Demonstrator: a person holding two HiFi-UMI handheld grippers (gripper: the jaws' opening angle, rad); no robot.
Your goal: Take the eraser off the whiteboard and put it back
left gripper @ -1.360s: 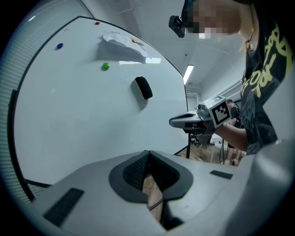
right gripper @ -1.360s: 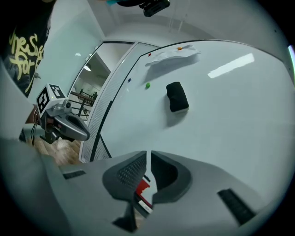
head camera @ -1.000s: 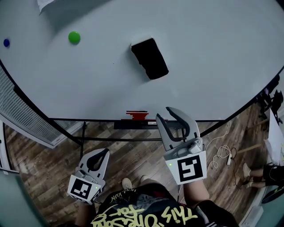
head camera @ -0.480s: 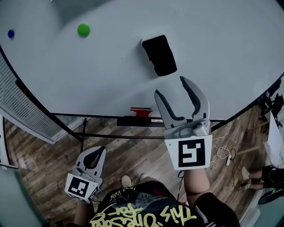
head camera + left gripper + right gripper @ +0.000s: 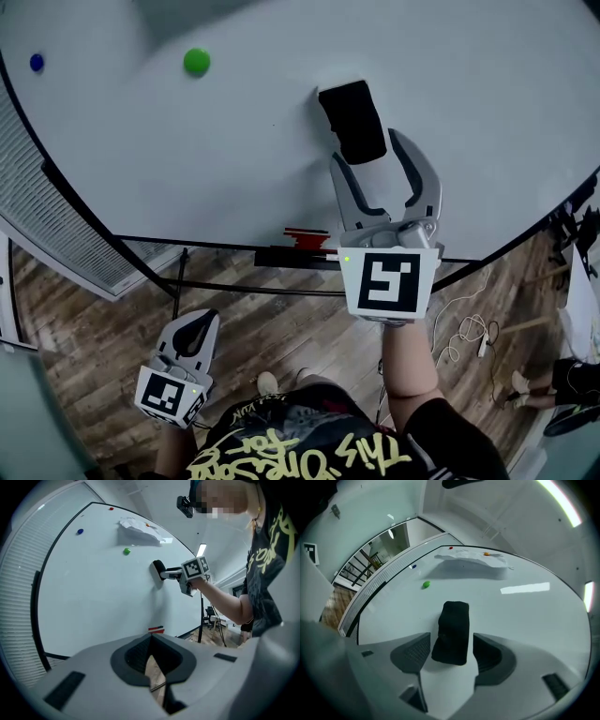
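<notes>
A black eraser [image 5: 353, 120] clings to the whiteboard [image 5: 234, 169]; it also shows in the right gripper view [image 5: 452, 632] and the left gripper view [image 5: 158, 567]. My right gripper [image 5: 370, 150] is raised at the board, jaws opening, one on each side of the eraser's lower end. In the right gripper view the gripper [image 5: 451, 641] has a gap between each pad and the eraser. My left gripper [image 5: 200, 323] hangs low over the wooden floor, shut and holding nothing; its jaws [image 5: 152, 660] meet at the tips.
A green magnet [image 5: 196, 62] and a blue magnet [image 5: 37, 62] sit on the board's left part. A crumpled sheet of paper [image 5: 138, 530] is pinned near the top. A red marker [image 5: 305, 234] lies on the tray below. Cables [image 5: 464, 323] trail on the floor at right.
My right gripper has risen from below the tray to the eraser and its jaws have spread wide around it. The left gripper has stayed low and shut.
</notes>
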